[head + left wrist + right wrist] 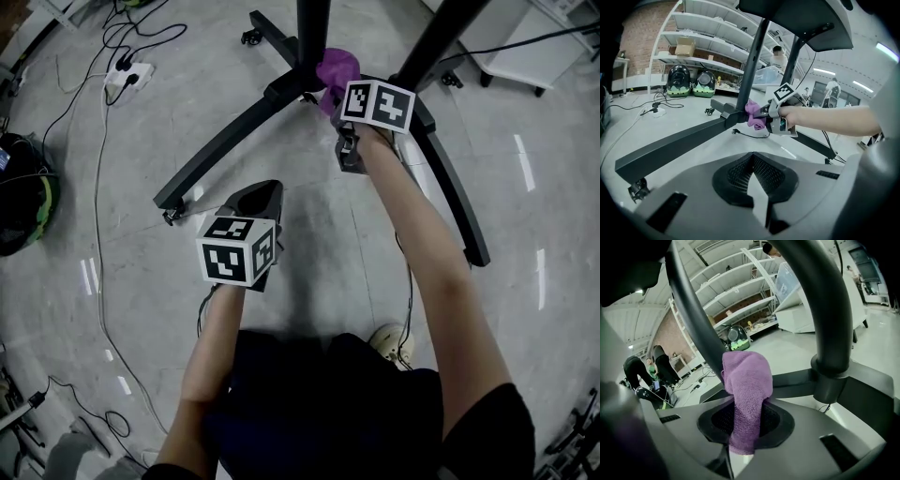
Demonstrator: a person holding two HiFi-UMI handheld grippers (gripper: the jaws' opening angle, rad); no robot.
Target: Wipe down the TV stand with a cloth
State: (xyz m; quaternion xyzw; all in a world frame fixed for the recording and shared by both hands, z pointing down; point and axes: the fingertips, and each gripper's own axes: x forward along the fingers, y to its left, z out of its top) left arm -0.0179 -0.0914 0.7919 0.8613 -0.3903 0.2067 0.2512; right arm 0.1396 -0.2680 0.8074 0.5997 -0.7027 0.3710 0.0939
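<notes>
The grey floor point(309, 272) fills the head view, and the black TV stand point(230, 141) spreads across it: one long leg runs down-left to a caster point(172, 216), the other leg point(455, 187) curves down-right, and two poles point(312, 28) rise out of frame. Only the left gripper view shows the room beyond, with white shelving point(703, 47), a cardboard box point(684, 47) and two dome-fronted bags point(689, 82) under it.

The person's right arm point(422, 244) is stretched nearly straight to the joint where the legs meet. There the right gripper point(349, 131) is clamped on the purple cloth point(337, 67). The right gripper view shows the cloth point(746, 394) pinched between the jaws, its free end bunched up and lying against the nearer pole point(693, 319). From the side, the left gripper view shows the cloth point(755, 115) pressed at the foot of that pole.

The left arm point(211, 347) is bent and drawn in. It holds the left gripper point(258, 199) above bare floor between the legs, near the left leg but apart from it, with its jaw tips together and nothing between them.

Left of the stand lie a white power strip point(131, 75) and loose cables point(98, 234), and a dark bag point(23, 202) sits at the frame edge. A shoe point(394, 342) shows beside the right arm.
</notes>
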